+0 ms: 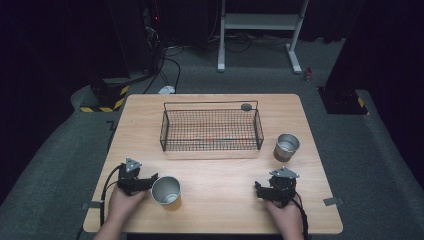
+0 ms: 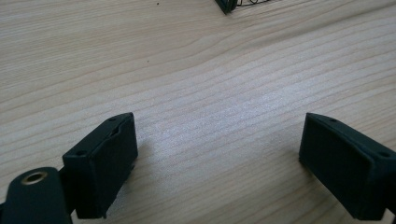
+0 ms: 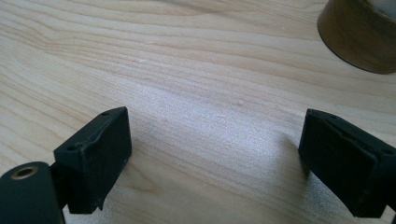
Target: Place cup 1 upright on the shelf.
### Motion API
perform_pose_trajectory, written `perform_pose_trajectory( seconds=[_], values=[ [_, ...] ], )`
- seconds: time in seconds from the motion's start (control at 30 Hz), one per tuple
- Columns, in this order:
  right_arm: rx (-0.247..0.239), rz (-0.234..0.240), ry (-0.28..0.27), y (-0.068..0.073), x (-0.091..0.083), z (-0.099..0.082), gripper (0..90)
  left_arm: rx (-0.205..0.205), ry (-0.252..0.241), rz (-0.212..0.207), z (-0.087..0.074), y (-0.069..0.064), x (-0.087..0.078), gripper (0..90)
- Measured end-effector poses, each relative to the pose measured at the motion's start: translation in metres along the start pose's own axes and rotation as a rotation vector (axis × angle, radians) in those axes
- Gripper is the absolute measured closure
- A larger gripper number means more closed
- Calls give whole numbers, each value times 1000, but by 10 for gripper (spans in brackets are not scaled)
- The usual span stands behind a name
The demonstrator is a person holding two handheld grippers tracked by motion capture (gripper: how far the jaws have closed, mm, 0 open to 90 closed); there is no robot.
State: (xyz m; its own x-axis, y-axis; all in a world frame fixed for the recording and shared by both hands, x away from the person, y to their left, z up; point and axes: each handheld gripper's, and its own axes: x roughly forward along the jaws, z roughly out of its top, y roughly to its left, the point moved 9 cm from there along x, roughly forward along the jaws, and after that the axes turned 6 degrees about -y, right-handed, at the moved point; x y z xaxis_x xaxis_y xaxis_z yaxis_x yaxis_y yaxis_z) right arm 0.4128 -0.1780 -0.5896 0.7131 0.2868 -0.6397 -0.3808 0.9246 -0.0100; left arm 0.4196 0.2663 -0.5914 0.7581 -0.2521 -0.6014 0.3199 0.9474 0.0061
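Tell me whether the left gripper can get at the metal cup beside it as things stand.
Probably yes. The left gripper sits right next to the near metal cup, its jaws apart with bare table between them and nothing in between. It would likely need to turn toward the cup.

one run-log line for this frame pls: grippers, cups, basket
left gripper: open, empty, beside near steel cup | right gripper: open, empty, on wooden table | far steel cup: upright, right of black wire basket | basket: empty
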Motion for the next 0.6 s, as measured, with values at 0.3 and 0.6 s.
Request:
perform_pose_trajectory(
  seconds=[0.3, 0.6],
  values=[
    [0, 0, 0, 0, 0, 0, 95, 4, 0, 2, 0, 0, -1, 126],
    [-2, -1, -2, 0, 0, 0, 96, 9, -3, 0, 0, 0, -1, 148]
  ],
)
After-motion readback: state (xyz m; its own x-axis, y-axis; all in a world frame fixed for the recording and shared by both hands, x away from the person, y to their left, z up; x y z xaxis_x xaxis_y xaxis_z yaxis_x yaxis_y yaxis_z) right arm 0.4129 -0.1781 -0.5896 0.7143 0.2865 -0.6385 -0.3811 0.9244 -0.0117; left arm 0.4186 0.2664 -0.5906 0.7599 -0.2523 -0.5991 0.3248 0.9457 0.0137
